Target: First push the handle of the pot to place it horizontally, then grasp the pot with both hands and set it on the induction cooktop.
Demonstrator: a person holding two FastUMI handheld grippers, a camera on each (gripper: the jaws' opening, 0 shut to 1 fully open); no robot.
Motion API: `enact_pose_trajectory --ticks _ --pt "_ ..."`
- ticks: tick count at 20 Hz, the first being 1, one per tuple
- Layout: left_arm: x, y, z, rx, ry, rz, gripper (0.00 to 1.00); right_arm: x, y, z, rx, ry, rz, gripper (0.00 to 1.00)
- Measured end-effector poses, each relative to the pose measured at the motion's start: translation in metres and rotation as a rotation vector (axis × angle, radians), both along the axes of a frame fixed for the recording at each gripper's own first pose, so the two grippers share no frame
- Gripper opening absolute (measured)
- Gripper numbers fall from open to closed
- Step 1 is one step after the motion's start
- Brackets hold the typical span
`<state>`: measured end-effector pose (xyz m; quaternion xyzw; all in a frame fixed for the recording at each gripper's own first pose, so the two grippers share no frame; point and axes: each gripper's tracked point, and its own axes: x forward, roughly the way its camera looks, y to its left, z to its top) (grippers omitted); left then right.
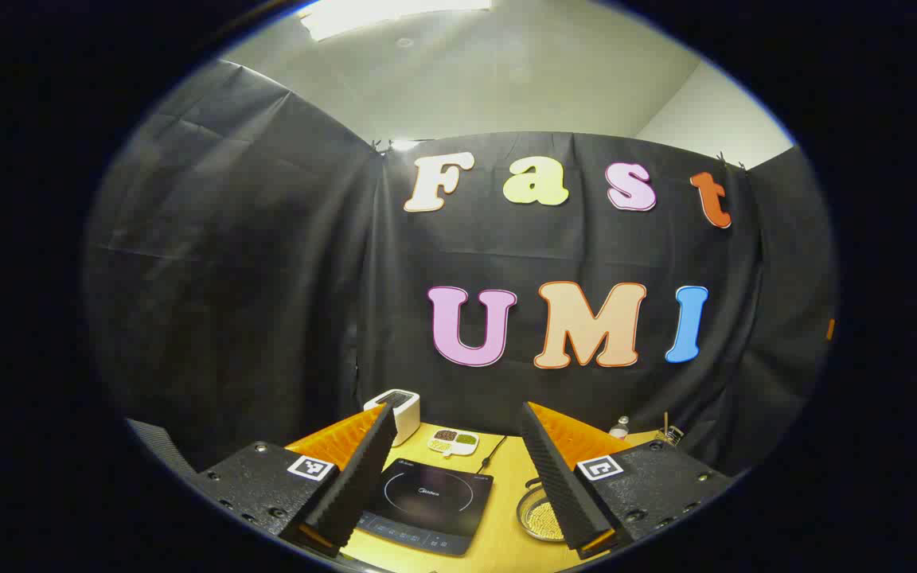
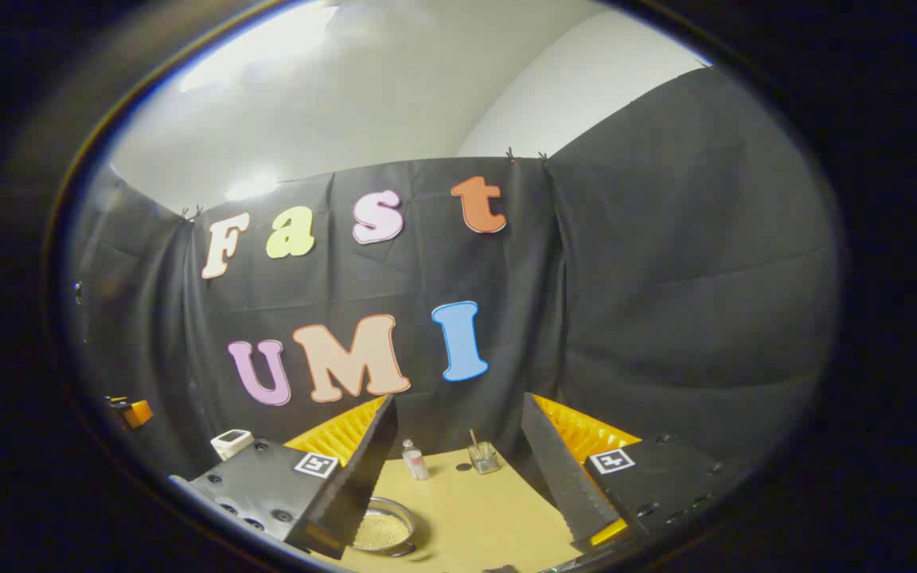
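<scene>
Black cloth is walling the booth on three sides, and a tan table [image 1: 506,509] is sitting below it.

I'm seeing the pot [image 1: 540,516] resting on the table just right of the cooktop [image 1: 429,503], not on it. It's a shallow metal one with pale grains inside; in the left gripper view my right finger is covering part of it. In the right gripper view the pot [image 2: 383,527] is lying low left, partly behind my left finger. I cannot tell how the handle is lying.

My left gripper [image 1: 458,485] is hanging open above the table, jaws wide apart, gripping nothing, with the cooktop showing between the fingers. My right gripper [image 2: 458,485] is also hanging open, jaws spread, holding nothing, bare table between them.

Behind the cooktop a white toaster [image 1: 395,412] is standing at the back left, with a small dish [image 1: 453,441] of dark and green bits just beside it. A cord is running from the cooktop toward the back. Farther right, a small bottle [image 2: 415,460] and a glass [image 2: 482,457] with a stick in it are standing near the back wall, close together but apart.
</scene>
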<state>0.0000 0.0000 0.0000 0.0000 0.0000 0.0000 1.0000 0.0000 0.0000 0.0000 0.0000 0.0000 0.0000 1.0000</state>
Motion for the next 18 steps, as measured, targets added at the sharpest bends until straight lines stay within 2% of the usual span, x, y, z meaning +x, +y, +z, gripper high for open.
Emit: enact_pose_trajectory --ticks 4,5,7,8,9,11,12,18 --pt "0.013 -0.005 -0.009 -0.026 0.017 -0.026 0.95 -0.004 0.000 -0.001 -0.035 -0.002 -0.028 0.93" --pt "0.016 -0.007 -0.011 -0.031 0.022 -0.039 0.92 -0.006 0.002 -0.001 -0.040 -0.003 -0.029 0.93" --pt "0.021 -0.011 -0.010 -0.032 0.013 -0.062 0.93 -0.008 0.005 0.000 -0.046 -0.008 -0.035 0.93" --pt "0.024 -0.012 -0.011 -0.024 0.013 -0.072 0.92 -0.010 0.006 -0.002 -0.050 -0.007 -0.038 0.98" --pt "0.026 -0.014 -0.011 -0.010 0.016 -0.082 0.92 -0.012 0.006 -0.002 -0.056 -0.005 -0.043 0.93" --pt "0.030 -0.015 -0.010 0.011 0.010 -0.092 0.95 -0.014 0.007 -0.002 -0.068 -0.005 -0.054 0.93" --pt "0.031 -0.016 -0.011 0.016 0.011 -0.098 0.92 -0.016 0.008 -0.003 -0.074 -0.002 -0.055 0.93" --pt "0.030 -0.012 -0.015 0.003 0.009 -0.125 0.92 -0.021 0.019 -0.011 -0.105 0.021 -0.056 0.93"
